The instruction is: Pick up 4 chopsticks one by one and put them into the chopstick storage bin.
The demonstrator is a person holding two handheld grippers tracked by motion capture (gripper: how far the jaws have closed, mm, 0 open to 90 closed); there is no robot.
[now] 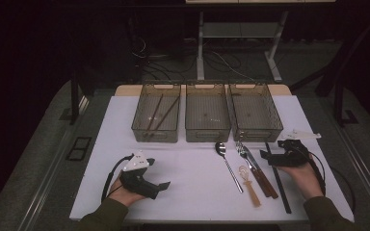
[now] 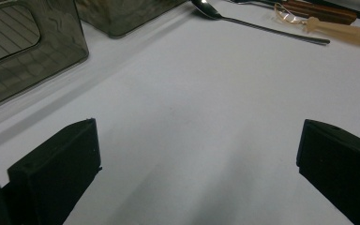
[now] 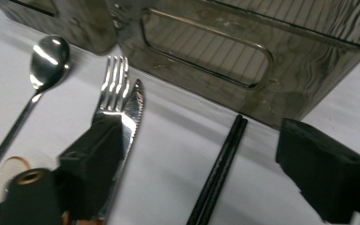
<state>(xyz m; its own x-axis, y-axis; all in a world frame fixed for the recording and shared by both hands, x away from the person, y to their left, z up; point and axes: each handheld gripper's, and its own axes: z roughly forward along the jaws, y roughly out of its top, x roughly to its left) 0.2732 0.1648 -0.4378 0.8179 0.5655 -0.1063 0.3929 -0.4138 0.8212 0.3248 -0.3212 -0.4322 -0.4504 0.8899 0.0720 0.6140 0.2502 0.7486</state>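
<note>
Black, thin and probably slippery, the 2 chopsticks lay between the right gripper's open, empty jaws, best pinched mid-length.

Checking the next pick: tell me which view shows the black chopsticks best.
The right gripper view: the black chopsticks lie large and sharp between the open right gripper jaws. The high view shows their full length, small. The left gripper view catches a sliver at its top edge.
</note>
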